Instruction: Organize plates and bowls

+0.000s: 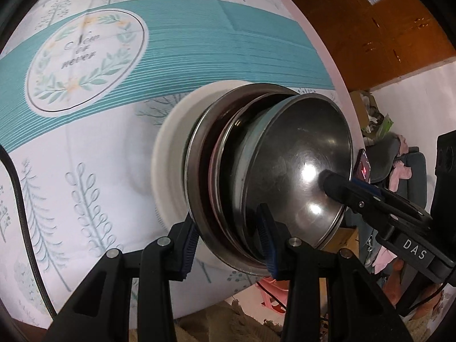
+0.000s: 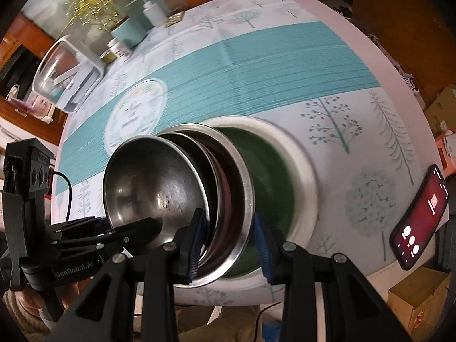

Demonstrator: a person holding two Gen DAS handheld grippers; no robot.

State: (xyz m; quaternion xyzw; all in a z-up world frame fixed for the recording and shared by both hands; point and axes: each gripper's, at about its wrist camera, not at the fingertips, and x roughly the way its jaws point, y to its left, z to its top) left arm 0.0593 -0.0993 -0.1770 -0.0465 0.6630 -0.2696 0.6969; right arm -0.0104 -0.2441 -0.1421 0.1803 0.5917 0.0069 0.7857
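1. Step, my guess: carrying the nested stack across the desk (image 1: 94,156) to set it down somewhere; it's over the near edge now.
2. Left tongs (image 1: 228,242) pinch the stack's rim on one side, pads either side of the metal edges.
3. Right tongs (image 2: 229,245) pinch the rim on the opposite side, same way.
4. Stack, top down: small steel bowl (image 1: 302,171), at least two more steel bowls (image 1: 199,171) under it, white plate (image 1: 171,142) w/ green inside at the bottom. Exact count in the middle: can't tell.
5. Next needs: both sides kept level, lowered together, then let go.
6. Also: one phone (image 2: 421,216), one clear tub (image 2: 68,74).
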